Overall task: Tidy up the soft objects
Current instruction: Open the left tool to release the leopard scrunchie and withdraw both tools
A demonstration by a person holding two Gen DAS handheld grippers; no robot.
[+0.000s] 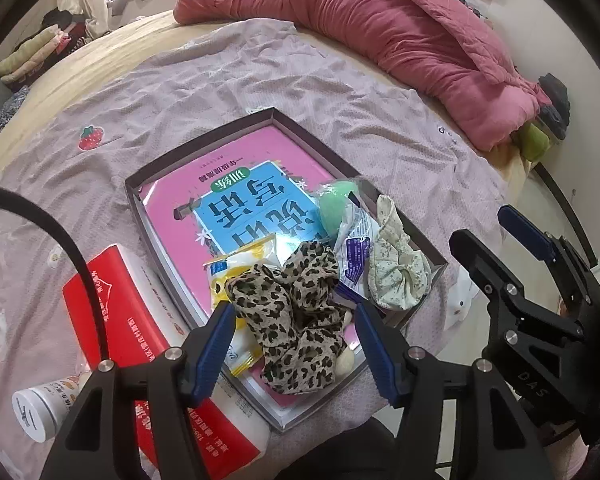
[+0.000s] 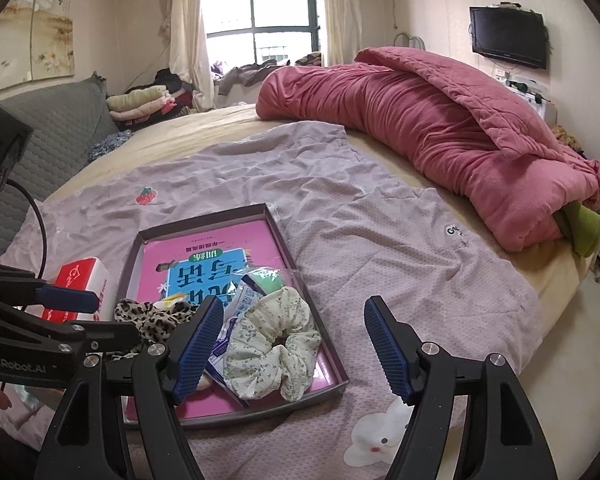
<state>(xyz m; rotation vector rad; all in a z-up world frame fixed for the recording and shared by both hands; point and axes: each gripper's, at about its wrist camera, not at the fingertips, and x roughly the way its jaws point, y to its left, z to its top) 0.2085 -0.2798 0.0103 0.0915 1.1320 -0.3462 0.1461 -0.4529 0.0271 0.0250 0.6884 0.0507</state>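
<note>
Pink quilt [image 2: 440, 128]: bunched in a long roll across the far side of the bed, well apart from the box.
Bedsheet [image 2: 380, 240]: pale lilac, wrinkled, spread over the mattress; a strawberry print [image 1: 91, 138] sits beyond the box on the left.
Shallow box [image 1: 204, 130]: dark-walled, open-topped, lying flat on the sheet; a pink book with a blue panel [image 1: 236, 208] covers its floor.
Red carton [image 1: 116, 312]: on the sheet, just beside the box's left wall.
White tube [image 1: 36, 412]: lying near the carton's near end.
Leopard scrunchie [image 1: 296, 320]: inside the box at its near end, resting on the book and partly over a yellow-and-white packet [image 1: 236, 264].
Floral scrunchie [image 2: 272, 344]: cream with small sprigs, inside the box at the near right corner, touching a white-and-blue sachet [image 1: 354, 252].
Green puff [image 1: 334, 208]: in clear wrapping, inside the box just behind the floral scrunchie.
Left gripper [image 1: 294, 344]: blue pads spread apart, one on each side of the leopard scrunchie, neither pressing on it.
Right gripper [image 2: 296, 350]: pads spread wide, nothing clamped; the floral scrunchie lies below and between them in the right wrist view.
</note>
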